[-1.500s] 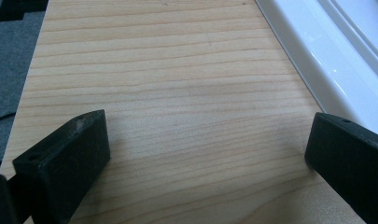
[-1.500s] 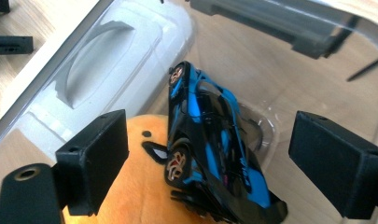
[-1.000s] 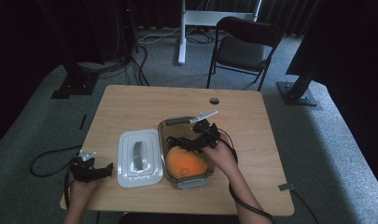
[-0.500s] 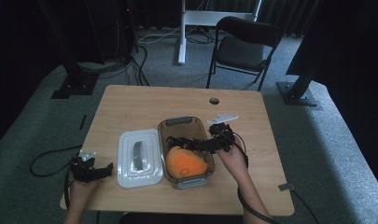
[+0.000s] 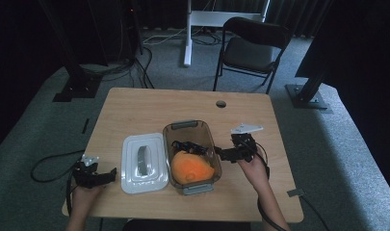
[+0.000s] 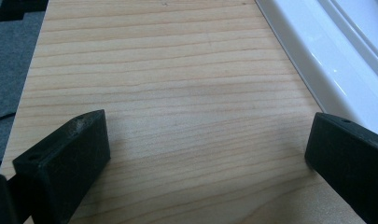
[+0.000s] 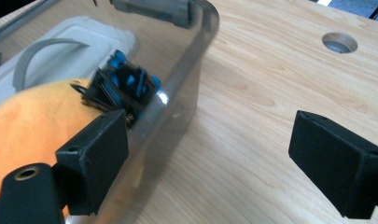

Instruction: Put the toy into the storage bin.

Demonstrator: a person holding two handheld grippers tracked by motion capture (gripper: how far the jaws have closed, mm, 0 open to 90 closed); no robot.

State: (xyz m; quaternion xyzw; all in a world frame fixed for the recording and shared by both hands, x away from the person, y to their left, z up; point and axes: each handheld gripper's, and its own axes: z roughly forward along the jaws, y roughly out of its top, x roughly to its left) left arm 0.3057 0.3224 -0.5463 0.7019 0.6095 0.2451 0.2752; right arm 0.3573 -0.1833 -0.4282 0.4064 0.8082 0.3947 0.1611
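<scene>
- High view: we see the clear container [image 5: 191, 156] mid-table, lid off, holding an orange cloth [image 5: 191, 167] with a black-and-blue bundle [image 5: 188, 146] lying on it.
- Right gripper [image 5: 223, 154] sits just beside the container's right wall, jaws apart, nothing between them.
- Right gripper view: we see one jaw against the wall [image 7: 177, 93], the other over bare table [image 7: 252, 121].
- White lid [image 5: 143, 162] lies flat, touching the container's left side.
- Left gripper [image 5: 109, 174] rests near the lid's left edge, jaws apart, empty.

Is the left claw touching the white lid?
Apart. In the high view, bare table separates the left claw from the white lid; its jaws stand open.
</scene>
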